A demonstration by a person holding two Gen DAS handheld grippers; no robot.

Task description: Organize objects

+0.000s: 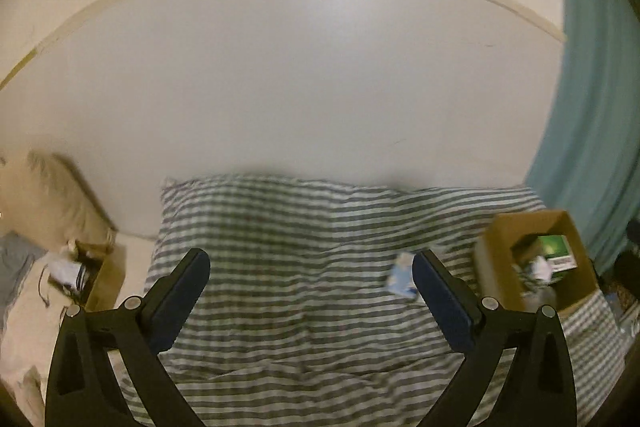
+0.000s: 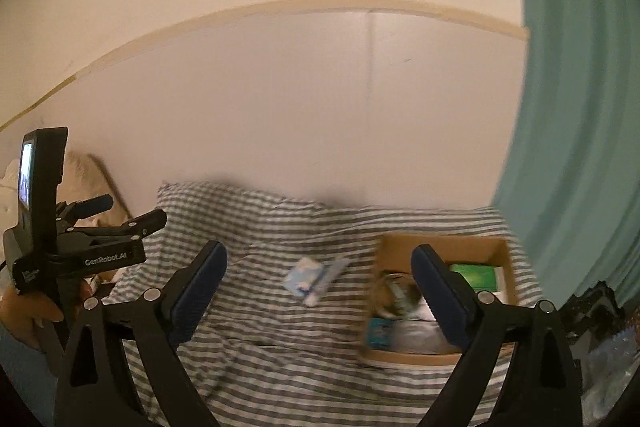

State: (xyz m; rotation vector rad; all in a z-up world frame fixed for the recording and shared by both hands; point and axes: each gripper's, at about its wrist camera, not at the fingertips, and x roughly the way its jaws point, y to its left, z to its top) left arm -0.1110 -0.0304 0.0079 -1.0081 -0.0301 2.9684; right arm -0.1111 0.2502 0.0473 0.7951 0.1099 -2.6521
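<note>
**Both claws empty, and the loose packet lies on soft, wrinkled bedding**

Nearest you in the right wrist view, your right claw stands wide with nothing between its fingers; in the left wrist view your left claw is just as wide and just as empty. Beyond the fingertips lies the striped bedsheet, creased and soft.

On that sheet, at the middle of the right view, sits a small blue-and-white packet with a pale strip beside it; blur hides whether the strip is part of it. In the left view the same packet shows just beside the right-hand finger. Further right stands an open cardboard box, already holding a green carton and jumbled items.

What could go wrong for you:

- The packet looks thin and flat, so a close from above may pinch sheet along with it, or push it into a fold.
- The box sits on bedding, not a firm surface; a nudge against its wall could tip or slide it.
- The box looks fairly full, so a drop from height may bounce off the pile.
- Both views are smeared; judging the packet's edge now is risky.
- Your left claw shows at the left edge of the right view, so watch for the two crossing over the packet.

At the far right hangs a teal curtain, clear of the work.
</note>
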